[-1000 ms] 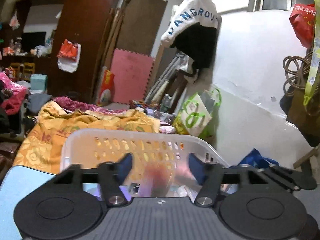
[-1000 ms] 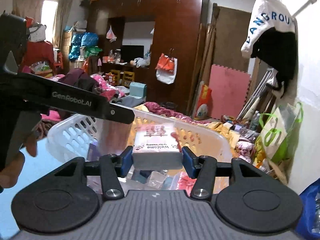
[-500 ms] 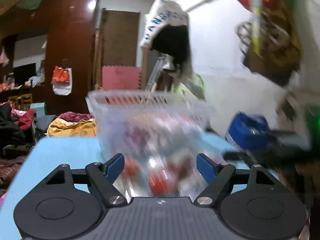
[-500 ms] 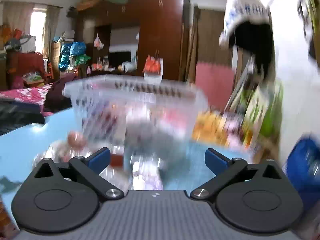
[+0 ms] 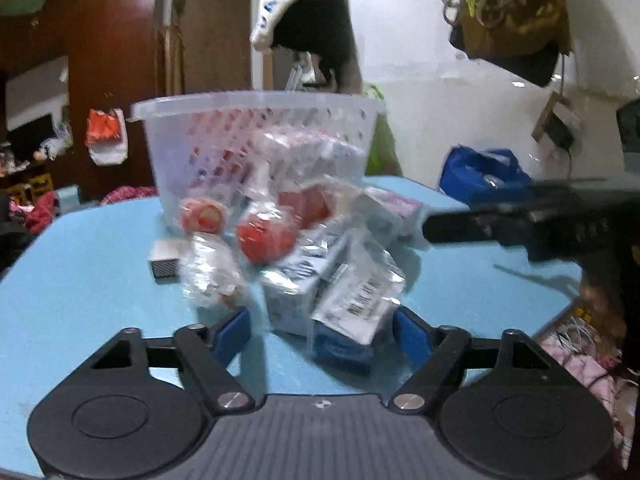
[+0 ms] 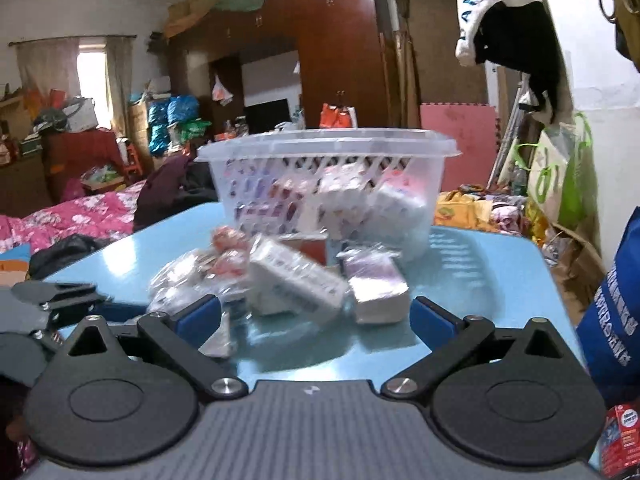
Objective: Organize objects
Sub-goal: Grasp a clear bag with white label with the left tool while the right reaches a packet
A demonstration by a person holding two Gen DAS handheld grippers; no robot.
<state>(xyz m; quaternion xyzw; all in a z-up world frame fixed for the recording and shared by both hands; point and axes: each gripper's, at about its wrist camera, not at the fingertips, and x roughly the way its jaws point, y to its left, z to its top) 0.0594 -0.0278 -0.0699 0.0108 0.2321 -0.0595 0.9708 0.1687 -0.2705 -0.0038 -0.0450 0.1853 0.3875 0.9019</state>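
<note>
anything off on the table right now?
Yes. Wrapped packets and boxes lie in a jumbled, overlapping heap on the blue table in front of the basket, not in it. Both tongs, left and right, are open and empty.

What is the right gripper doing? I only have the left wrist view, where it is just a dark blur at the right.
Observer: The right gripper is open, with nothing between its fingers. The pile lies just ahead of it.
Reviewer: Is anything inside the basket? It's blurry here.
Observer: Yes. In the right wrist view, white packs show through the basket wall.
Reviewer: What's beyond the table on the left?
Observer: Pink floral bedding lies past the left edge of the table.
</note>
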